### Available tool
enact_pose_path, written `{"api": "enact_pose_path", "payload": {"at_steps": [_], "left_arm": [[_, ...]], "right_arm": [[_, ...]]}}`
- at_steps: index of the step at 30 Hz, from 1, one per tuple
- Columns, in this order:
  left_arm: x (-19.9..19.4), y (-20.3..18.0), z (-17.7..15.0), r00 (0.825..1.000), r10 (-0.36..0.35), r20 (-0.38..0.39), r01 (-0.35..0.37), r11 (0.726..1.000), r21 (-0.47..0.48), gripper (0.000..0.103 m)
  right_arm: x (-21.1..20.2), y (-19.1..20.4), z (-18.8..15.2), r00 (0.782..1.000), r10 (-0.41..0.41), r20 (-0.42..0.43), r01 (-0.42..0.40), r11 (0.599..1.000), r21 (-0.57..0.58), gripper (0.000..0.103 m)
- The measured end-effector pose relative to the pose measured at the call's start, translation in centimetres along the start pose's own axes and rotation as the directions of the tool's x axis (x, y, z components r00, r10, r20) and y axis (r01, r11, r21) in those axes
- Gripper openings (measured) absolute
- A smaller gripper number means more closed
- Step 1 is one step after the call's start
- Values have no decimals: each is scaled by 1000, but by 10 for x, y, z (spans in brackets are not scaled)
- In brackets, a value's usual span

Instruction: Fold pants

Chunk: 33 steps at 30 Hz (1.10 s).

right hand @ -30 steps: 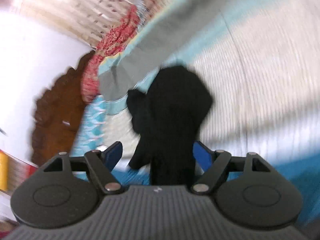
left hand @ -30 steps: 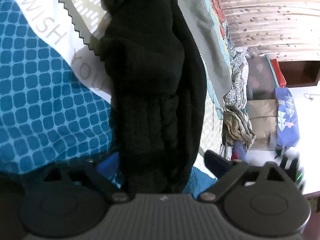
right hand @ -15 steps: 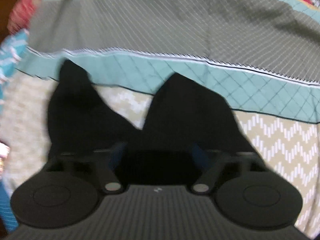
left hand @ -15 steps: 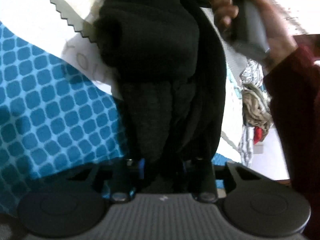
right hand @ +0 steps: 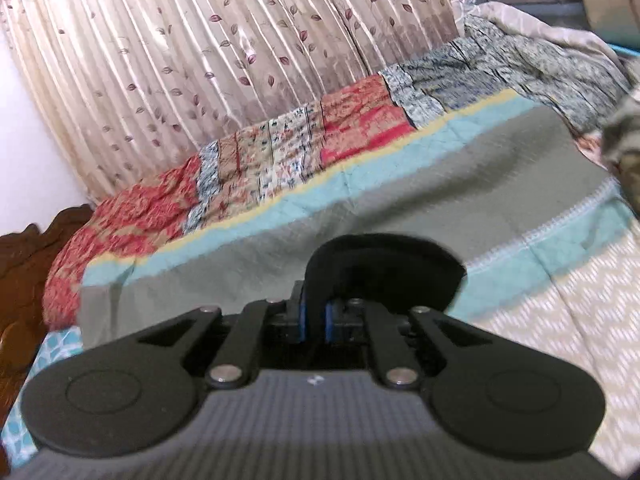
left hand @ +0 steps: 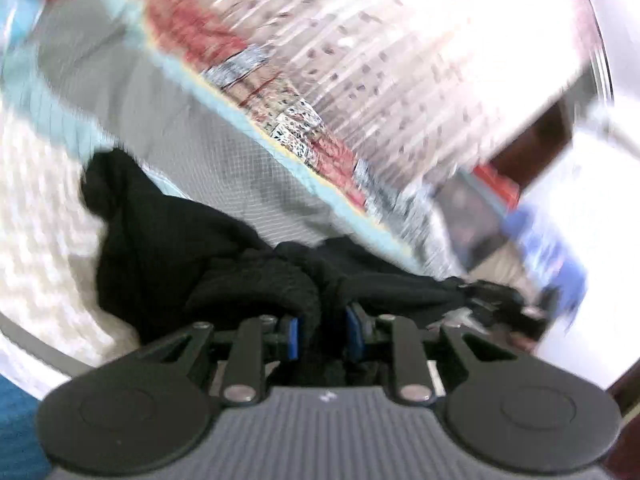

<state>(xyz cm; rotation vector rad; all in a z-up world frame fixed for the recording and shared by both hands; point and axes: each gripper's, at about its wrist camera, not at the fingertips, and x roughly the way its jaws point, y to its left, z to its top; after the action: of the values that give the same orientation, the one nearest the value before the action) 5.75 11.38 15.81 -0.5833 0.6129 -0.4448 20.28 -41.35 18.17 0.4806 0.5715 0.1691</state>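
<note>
The black pants (left hand: 168, 248) lie bunched on the bed quilt (left hand: 224, 152) in the left wrist view. My left gripper (left hand: 322, 330) is shut on a thick fold of the black pants, which spread to the left and right of its blue pads (left hand: 293, 336). In the right wrist view my right gripper (right hand: 315, 318) is shut on a loop of the black pants (right hand: 384, 264), held just above the quilt (right hand: 400, 208). The other gripper's dark body (left hand: 496, 300) shows at the right end of the cloth in the blurred left wrist view.
A patchwork blanket (right hand: 280, 156) lies folded along the far side of the bed under a leaf-print curtain (right hand: 200, 40). A carved wooden headboard (right hand: 24, 264) stands at the left. A blue bag (left hand: 556, 256) and a red box (left hand: 496, 184) stand beyond the bed.
Both grippers have swung up from looking down at the quilt and face the curtain. The pants have gone from hanging to stretched low between them. Both grippers closed tighter on the cloth.
</note>
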Motion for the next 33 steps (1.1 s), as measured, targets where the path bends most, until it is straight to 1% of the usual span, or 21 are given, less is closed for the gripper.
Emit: {"api": "enact_pose_path", "payload": {"at_steps": [2,4,5,7,8,9,10,11,12,14,15,16,18,20,23,25,26,27,29,30,33], "left_arm": [[-1,-9,-18,995,80,-59,-73,991,110,21],[6,-6,-49,974,179,-141,-152,971,185,22],[9,4,-65,957,226,-182,-189,961,203,22],[23,17,-97,904,331,-272,-273,934,230,23],[28,25,-113,873,376,-310,-310,920,241,24],[32,33,-126,848,404,-342,-335,910,244,28],[28,36,-134,841,410,-354,-341,908,242,34],[19,37,-137,845,399,-356,-333,913,234,37],[9,36,-135,865,364,-346,-304,928,217,38],[-15,38,-126,908,279,-313,-235,957,170,49],[-26,42,-115,931,244,-273,-213,967,137,55],[-33,47,-104,947,225,-229,-205,973,109,60],[-41,63,-82,966,216,-141,-213,976,37,64],[-27,78,-61,966,240,-97,-242,970,-9,63],[15,86,-51,957,280,-80,-279,960,14,63],[40,87,-52,957,261,-128,-261,965,20,63],[50,89,-54,958,245,-151,-245,969,24,62],[58,90,-59,955,240,-172,-237,971,37,63],[69,86,-66,947,262,-186,-252,965,73,63],[73,86,-69,944,265,-194,-254,964,82,63],[73,88,-82,942,265,-203,-251,963,94,65]], "right_arm": [[-20,-17,-38,999,7,-32,-6,1000,1,12],[-31,-38,-85,995,-17,-94,19,1000,16,15],[-34,-39,-106,990,-41,-134,44,999,23,16],[-35,-59,-147,964,-83,-255,102,993,63,18],[-36,-70,-165,943,-89,-320,126,987,97,24],[-41,-81,-179,929,-91,-359,146,981,130,35],[-50,-89,-189,922,-99,-374,167,974,153,42],[-64,-94,-194,920,-117,-374,187,970,157,45],[-75,-98,-193,921,-140,-364,205,968,147,45],[-97,-99,-177,926,-194,-324,240,965,108,45],[-103,-96,-165,931,-219,-292,254,964,85,45],[-107,-90,-155,939,-233,-252,253,966,52,45],[-100,-61,-127,958,-206,-200,203,978,-35,45],[-65,-14,-102,968,-137,-209,112,986,-124,45],[13,83,-87,957,-18,-288,-60,964,-257,50],[76,158,-88,934,55,-352,-184,920,-345,64],[106,194,-93,912,99,-398,-261,889,-377,76],[136,227,-100,890,126,-438,-321,856,-405,81],[198,287,-121,855,119,-506,-387,796,-466,81],[227,311,-129,844,98,-527,-395,779,-487,81],[299,357,-160,816,17,-578,-378,772,-511,81]]}}
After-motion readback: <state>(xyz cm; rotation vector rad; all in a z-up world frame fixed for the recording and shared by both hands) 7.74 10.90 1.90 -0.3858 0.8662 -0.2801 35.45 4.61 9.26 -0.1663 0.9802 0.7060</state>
